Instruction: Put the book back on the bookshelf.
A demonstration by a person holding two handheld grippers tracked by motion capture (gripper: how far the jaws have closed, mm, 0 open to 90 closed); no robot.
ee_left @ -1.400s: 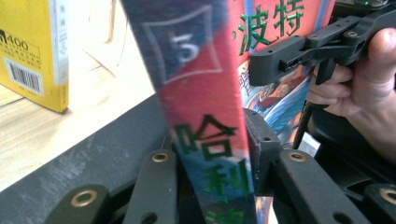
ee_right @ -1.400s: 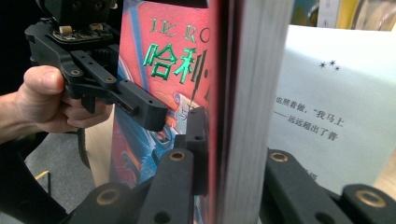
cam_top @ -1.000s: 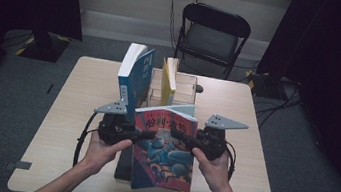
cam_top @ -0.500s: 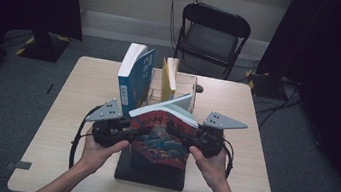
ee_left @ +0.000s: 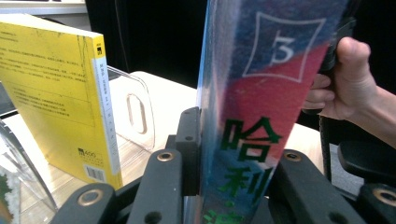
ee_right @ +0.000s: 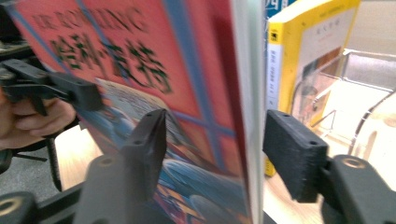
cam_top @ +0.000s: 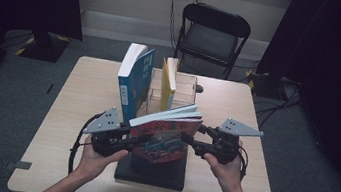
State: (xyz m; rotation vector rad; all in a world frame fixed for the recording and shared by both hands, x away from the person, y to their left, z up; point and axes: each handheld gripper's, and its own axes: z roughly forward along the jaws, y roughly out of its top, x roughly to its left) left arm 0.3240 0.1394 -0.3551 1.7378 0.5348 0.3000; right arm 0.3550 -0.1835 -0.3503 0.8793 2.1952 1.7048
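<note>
Your left gripper clamped book; right gripper jaws just opened, book edge loose between them. Book tilted, rack just beyond.

Red-and-blue illustrated paperback: closed, tilted cover-up above a black book at table's near edge.

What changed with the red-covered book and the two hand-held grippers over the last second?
The red-covered book tipped from upright, cover facing the camera, to nearly flat above the black book. The right hand-held gripper has just been opening; its jaws now stand apart around the book's edge without pressing it. The left hand-held gripper stays clamped on the book. The blue book and yellow book stand in the clear rack as before.
</note>
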